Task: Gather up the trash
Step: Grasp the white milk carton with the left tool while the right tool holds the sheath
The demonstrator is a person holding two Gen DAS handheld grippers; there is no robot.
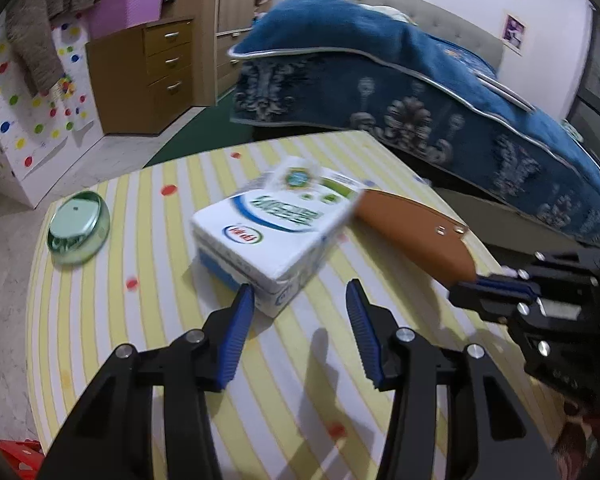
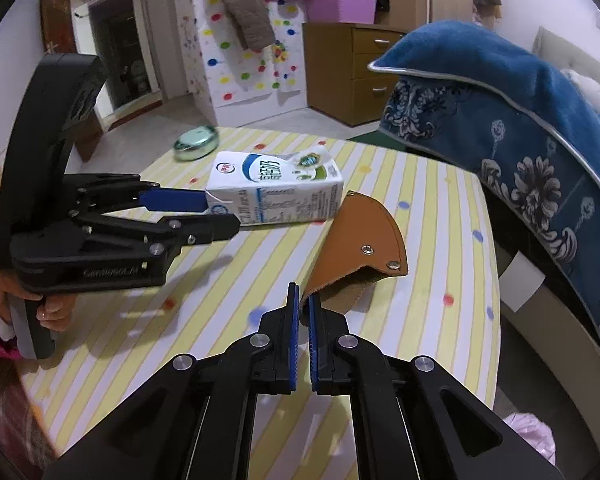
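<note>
A white milk carton (image 1: 272, 232) with blue and green print lies on its side on the yellow striped table (image 1: 148, 340); it also shows in the right wrist view (image 2: 276, 192). My left gripper (image 1: 300, 300) is open, its fingertips right at the carton's near corner; seen from the right wrist view (image 2: 216, 212), its fingers reach the carton's end. My right gripper (image 2: 305, 312) is shut on the near edge of a brown leather pouch (image 2: 360, 252), which lies on the table beside the carton and also shows in the left wrist view (image 1: 416, 232).
A round green tin (image 1: 78, 228) sits at the table's far left; it also shows in the right wrist view (image 2: 196, 142). A bed with a blue blanket (image 1: 420, 92) borders the table's right side. A wooden drawer unit (image 1: 148, 76) stands behind.
</note>
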